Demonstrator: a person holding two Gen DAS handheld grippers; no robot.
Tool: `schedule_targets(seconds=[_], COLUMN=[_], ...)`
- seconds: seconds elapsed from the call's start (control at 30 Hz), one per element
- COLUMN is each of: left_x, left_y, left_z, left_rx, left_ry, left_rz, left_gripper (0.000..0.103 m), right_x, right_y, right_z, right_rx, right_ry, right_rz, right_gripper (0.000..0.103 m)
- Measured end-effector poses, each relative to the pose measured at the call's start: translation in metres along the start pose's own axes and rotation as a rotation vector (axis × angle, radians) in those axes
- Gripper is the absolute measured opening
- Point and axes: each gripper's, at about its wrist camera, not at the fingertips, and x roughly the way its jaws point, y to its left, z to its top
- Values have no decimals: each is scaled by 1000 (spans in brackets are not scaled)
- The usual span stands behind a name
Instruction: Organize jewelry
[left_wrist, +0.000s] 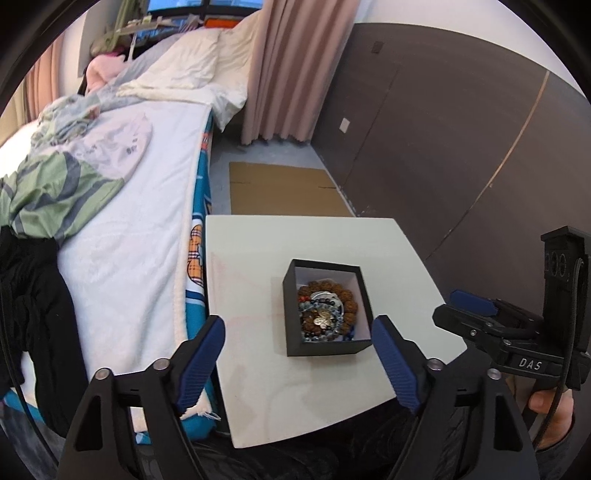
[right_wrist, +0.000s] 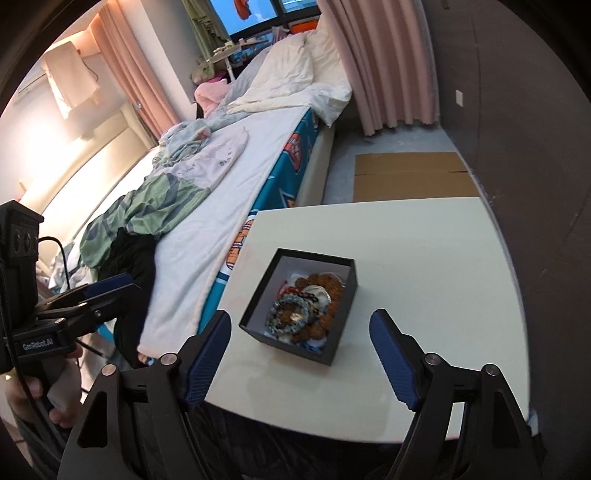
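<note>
plainly, "das" on the right gripper (left_wrist: 476, 314), "genrobot.ai" on the left gripper (right_wrist: 99, 291). both jaws wide apart, nothing between. black box (left_wrist: 327, 347) mid white table (left_wrist: 258, 387), open top up, bead bracelets (left_wrist: 327, 312) heaped inside. bed (left_wrist: 140, 240) alongside, cardboard (left_wrist: 284, 188) on floor beyond. path to box clear.

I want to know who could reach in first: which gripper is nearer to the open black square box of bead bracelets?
Too close to call. The left gripper and right gripper both hang open just short of the black box on the white table, touching nothing.
</note>
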Motion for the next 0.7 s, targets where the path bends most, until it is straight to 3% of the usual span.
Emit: schedule_targets(seconds=[0.17,0.23,0.7], left_x=[-18,-26,-78], left_y=[-18,-27,-71], left_z=[-8,-13,-52], left_rx=[36,54,130], left_ry=[-53,-73,-194], left_rz=[7,9,22], left_gripper=[93,99,102], right_x=[-28,-40,-113], right_y=[-4,-7,-15], right_z=[-12,-17,-61], right_rx=[15,29,50], right_ry=[-31,-48,-177], right_rz=[-28,-40,-88], right_gripper=[98,99,103])
